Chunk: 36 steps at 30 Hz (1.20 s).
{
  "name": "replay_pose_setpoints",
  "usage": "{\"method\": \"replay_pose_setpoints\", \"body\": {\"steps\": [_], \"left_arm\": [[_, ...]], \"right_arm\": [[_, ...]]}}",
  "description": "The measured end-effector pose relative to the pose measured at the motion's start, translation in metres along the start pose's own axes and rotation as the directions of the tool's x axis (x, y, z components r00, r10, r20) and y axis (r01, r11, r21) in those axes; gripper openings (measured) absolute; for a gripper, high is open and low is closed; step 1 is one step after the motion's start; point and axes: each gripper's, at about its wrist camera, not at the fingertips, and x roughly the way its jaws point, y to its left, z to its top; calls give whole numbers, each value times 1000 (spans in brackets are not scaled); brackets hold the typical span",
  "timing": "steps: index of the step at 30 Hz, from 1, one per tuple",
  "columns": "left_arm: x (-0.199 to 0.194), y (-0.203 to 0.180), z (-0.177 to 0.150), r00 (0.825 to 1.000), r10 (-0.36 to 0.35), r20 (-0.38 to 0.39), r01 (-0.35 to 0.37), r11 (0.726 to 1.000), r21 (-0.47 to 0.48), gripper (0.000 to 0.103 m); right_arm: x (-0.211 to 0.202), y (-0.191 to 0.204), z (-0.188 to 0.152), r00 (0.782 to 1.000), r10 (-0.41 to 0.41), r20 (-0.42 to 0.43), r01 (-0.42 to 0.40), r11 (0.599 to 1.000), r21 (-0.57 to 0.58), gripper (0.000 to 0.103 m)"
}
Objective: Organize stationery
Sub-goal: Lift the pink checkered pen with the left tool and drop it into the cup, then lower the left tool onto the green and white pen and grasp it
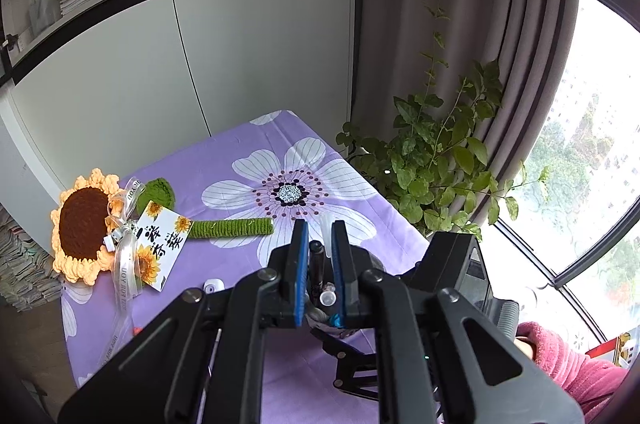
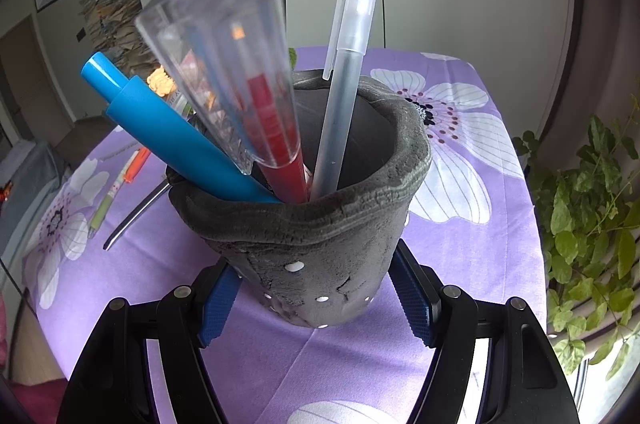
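Observation:
A grey felt pen holder (image 2: 320, 244) stands on the purple flowered cloth (image 2: 460, 264). It holds a blue pen (image 2: 168, 128), a red pen with a clear cap (image 2: 248, 72) and a frosted white pen (image 2: 340, 84). My right gripper (image 2: 316, 300) is shut on the holder's base, one blue pad on each side. My left gripper (image 1: 320, 248) hovers right above the holder, its jaws a narrow gap apart, with a black pen (image 1: 317, 264) between them; the pen tops (image 1: 327, 298) show below. I cannot tell whether the pads touch the black pen.
A crocheted sunflower (image 1: 86, 224) with a card lies at the table's left. A small white cap (image 1: 213, 285) lies near it. Loose pens (image 2: 120, 192) lie on the cloth to the left of the holder. A potted plant (image 1: 440, 164) stands off the right edge. White cabinets stand behind.

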Motion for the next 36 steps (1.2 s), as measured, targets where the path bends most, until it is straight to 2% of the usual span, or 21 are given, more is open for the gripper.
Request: {"method": "replay_pose_setpoints", "body": {"steps": [3,6,8,13,16,18,21,23,25,30,32,36], "left_arm": [[-4,11,-6,1000,14,-1,-14,1000,-23,11],[-6,24,-14,999,33,-13,-34,998,-54,11],[-7,32,-20,999,43,-21,-45,996,-75,11],[-6,50,-33,997,64,-42,-69,990,-120,11],[-7,60,-42,995,77,-57,-84,986,-144,12],[-9,67,-49,994,93,-63,-103,981,-163,11],[-13,85,-64,987,141,-76,-153,967,-205,12],[-13,99,-76,977,190,-100,-209,950,-231,12],[-9,117,-89,957,250,-148,-282,923,-262,12],[11,154,-120,889,350,-295,-435,846,-308,13],[20,165,-129,875,342,-343,-452,829,-328,16],[36,177,-141,866,297,-402,-449,815,-366,19]], "right_arm": [[1,-2,1,1000,12,1,-12,1000,1,74],[0,-5,0,997,75,2,-75,997,-1,80],[1,-4,0,995,96,-8,-96,995,-37,80],[1,-14,4,993,108,-41,-111,991,-73,80],[2,-12,2,993,111,-41,-115,984,-133,80],[7,-9,-1,992,111,-61,-120,979,-163,73],[7,-5,-2,992,113,-59,-122,975,-186,73],[5,2,-3,995,87,-52,-96,972,-213,73],[5,6,-4,996,72,-50,-82,968,-236,73],[9,7,-5,996,59,-62,-72,967,-243,72],[8,7,-5,996,57,-61,-71,967,-243,72],[8,7,-5,996,58,-61,-71,968,-240,72]]}}
